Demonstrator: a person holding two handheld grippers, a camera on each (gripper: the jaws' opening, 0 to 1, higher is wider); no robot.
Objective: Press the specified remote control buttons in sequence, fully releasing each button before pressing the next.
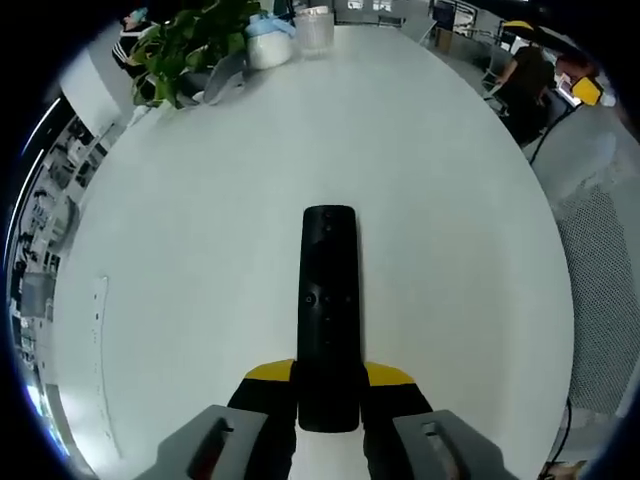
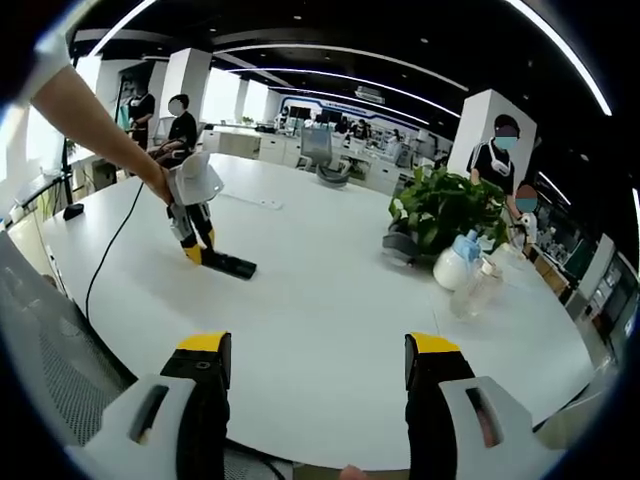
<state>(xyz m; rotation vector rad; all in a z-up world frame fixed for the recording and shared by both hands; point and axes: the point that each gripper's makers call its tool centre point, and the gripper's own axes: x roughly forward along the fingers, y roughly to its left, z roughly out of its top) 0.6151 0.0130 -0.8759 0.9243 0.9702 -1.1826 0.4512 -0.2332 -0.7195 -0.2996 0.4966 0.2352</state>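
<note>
One remote (image 1: 328, 315), two grippers (image 1: 329, 383) (image 2: 318, 362).

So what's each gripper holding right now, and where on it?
Left gripper clamps the black remote at its near end, flat on the table. Right gripper is open, holding nothing.

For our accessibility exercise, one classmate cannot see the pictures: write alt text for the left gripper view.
A slim black remote control lies on a round white table, its near end between the yellow-tipped jaws of the left gripper. At the table's far edge stand a green potted plant, a white rounded container and a clear jar.
</note>
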